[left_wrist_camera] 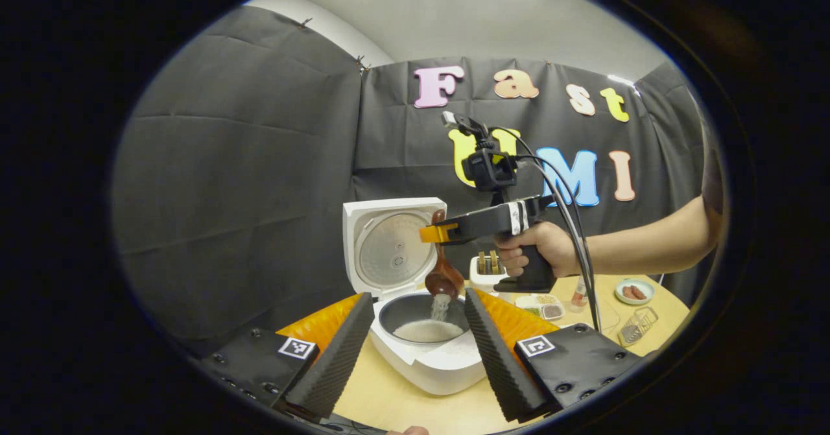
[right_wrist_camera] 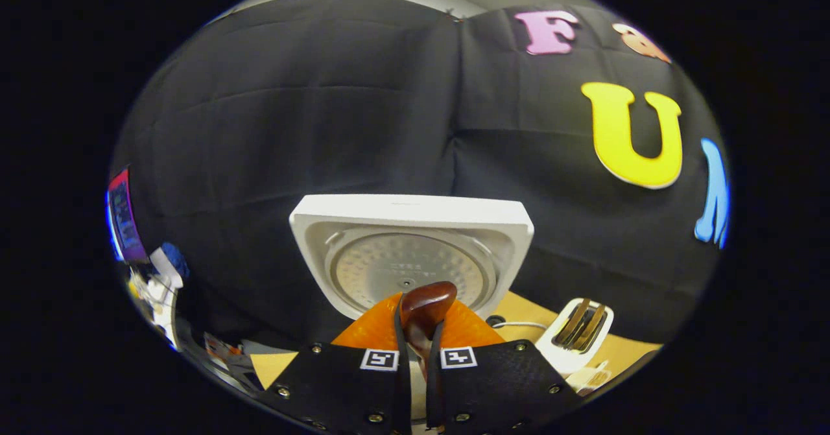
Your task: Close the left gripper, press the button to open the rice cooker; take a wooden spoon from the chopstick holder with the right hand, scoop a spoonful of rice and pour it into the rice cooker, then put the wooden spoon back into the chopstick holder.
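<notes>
Pouring from a tilted brown wooden spoon, a thin stream of white rice fell into the grey inner pot of the open white rice cooker at lower centre of the left gripper view. The right gripper, held in a hand, clamped the spoon's handle between both narrow fingers. The left gripper stood wide apart, holding nothing, framing the cooker, while the white chopstick holder sat behind.

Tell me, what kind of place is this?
Probably a pretend kitchen set up in a booth for recording. A rice cooker stands open on a wooden table, a toaster sits nearby, and black cloth hangs all around as walls.
</notes>
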Motion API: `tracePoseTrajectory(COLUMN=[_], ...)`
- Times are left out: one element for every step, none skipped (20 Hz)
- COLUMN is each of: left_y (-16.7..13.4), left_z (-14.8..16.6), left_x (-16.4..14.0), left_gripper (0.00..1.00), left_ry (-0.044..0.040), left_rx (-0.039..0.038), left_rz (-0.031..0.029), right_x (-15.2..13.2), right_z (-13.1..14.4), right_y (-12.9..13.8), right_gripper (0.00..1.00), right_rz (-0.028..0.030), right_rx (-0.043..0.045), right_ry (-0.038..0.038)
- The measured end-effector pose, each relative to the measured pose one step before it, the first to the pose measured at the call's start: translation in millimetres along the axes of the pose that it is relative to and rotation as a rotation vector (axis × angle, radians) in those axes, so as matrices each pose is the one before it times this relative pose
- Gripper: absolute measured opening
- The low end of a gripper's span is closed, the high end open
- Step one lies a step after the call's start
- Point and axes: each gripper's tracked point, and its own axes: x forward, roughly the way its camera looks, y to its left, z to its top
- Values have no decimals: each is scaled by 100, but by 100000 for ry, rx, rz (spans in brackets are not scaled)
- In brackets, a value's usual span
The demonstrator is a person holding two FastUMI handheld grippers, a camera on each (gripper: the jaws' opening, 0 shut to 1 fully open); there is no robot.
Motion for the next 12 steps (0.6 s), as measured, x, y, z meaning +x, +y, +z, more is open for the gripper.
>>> tracePoseTrajectory(left_y=[8, 51, -69, -34, -94, -170, -170, -181, -226, -483, -446, -393], left_z=[114, -270, -17, -162, 263, 276, 349, 261, 273, 273, 318, 192], left_x=[109, -192, 45, -75, -18, 8, -44, -78, 74, 153, 136, 107], left_gripper=[97, 98, 96, 96, 96, 99, 97, 97, 98, 97, 96, 97], left_ry=[14, 326, 308, -127, -608, -723, -434, -35, -357, -553, -482, -318], left_rx=[-250, -248, -524, -595, -363, -66, 207, 252, -101, -312, -330, -222], left_rz=[-323, 160, -427, -536, -583, -766, -663, -436, -740, -1084, -1454, -1439], right_x=[-589, -589, -485, -339, -397, -242, -404, -544, -798, -933, -790, -545], right_z=[687, 604, 547, 413, 463, 340, 510, 572, 586, 410, 468, 349], right_y=[653, 492, 59, -10, -331, -622, -865, -900, -916, -1041, -754, -1207], right_gripper=[10, 10, 9, 9, 9, 9, 10, 9, 10, 9, 9, 9], right_rz=[812, 289, -55, -304, -530, -625, -921, -952, -442, 51, 845, 175], right_rx=[-5603, -3330, -348, 2324, 4358, 5940, 7263, 8492, 9268, 9927, 9713, 9347], right_ry=[-1581, -1212, -1163, -1459, -1585, -1397, -1241, -807, -514, -301, -737, -1075])
